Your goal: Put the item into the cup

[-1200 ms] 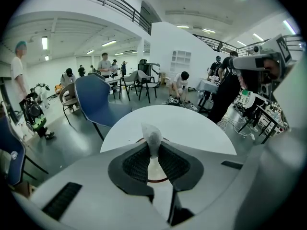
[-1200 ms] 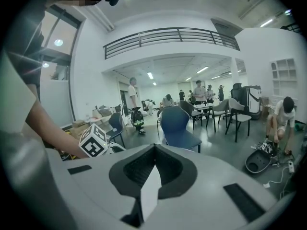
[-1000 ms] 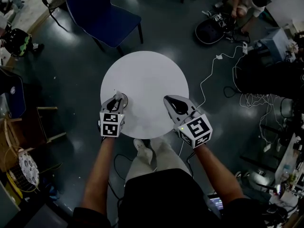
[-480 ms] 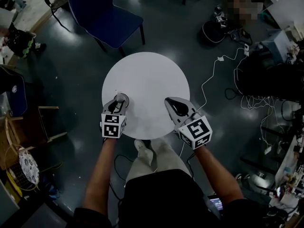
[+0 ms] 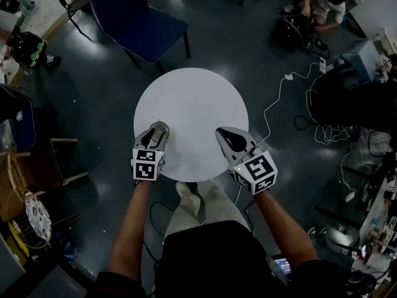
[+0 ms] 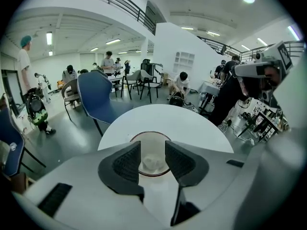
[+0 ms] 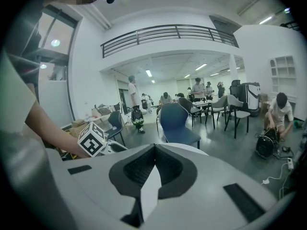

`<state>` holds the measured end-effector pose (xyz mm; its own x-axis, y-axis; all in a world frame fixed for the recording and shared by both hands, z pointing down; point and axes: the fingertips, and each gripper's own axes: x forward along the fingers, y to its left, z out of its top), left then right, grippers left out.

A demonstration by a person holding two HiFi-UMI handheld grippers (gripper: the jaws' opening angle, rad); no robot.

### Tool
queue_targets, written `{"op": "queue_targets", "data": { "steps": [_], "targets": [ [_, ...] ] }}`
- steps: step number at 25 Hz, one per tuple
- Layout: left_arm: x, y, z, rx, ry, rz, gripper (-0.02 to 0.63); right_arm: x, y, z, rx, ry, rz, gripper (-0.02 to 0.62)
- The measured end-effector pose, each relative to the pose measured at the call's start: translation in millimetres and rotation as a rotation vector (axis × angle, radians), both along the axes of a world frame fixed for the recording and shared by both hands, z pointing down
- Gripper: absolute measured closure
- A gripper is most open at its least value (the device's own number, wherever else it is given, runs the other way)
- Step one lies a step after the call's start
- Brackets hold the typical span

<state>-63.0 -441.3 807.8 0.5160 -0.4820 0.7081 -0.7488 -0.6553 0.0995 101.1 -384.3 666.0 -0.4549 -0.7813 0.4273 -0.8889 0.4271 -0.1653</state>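
Observation:
A clear cup (image 6: 149, 134) with a dark rim stands at the near left of the round white table (image 5: 192, 98). A small white crumpled item (image 6: 153, 163) lies inside it. My left gripper (image 6: 152, 150) hangs right over the cup, pointing steeply down. Its jaws have just been opening and now stand apart with nothing pressed between the pads. From the head view, the left gripper (image 5: 155, 135) covers most of the cup (image 5: 161, 128). My right gripper (image 5: 231, 138) rests over the table's near right edge, shut and empty, its jaws meeting in the right gripper view (image 7: 154, 147).
A blue chair (image 5: 136, 17) stands beyond the table. White cables (image 5: 279, 98) trail on the dark floor to the right. A wooden frame (image 5: 62, 160) is at the left. A person (image 5: 319, 2) crouches far off at the upper right.
The left gripper's jaws have spread apart above the cup. Both hands stay where they were.

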Motion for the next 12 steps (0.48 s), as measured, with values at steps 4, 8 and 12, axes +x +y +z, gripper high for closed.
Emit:
{"op": "queue_targets", "data": {
  "steps": [4,8,12],
  "targets": [
    [-4.3,-3.1,-8.6,0.016,0.012,-0.014,0.446,-3.0,-3.3,-2.3,0.003,0.003,-0.005,0.578],
    [-8.5,-1.6,-19.5,0.037,0.028,-0.017,0.449,-7.6,-4.7,-9.8,0.014,-0.001,-0.01,0.578],
    [-17.6,1.5,-32.8,0.063,0.058,-0.026,0.454,-18.0,-3.3,-13.4,0.026,-0.002,-0.018,0.578]
  ]
}}
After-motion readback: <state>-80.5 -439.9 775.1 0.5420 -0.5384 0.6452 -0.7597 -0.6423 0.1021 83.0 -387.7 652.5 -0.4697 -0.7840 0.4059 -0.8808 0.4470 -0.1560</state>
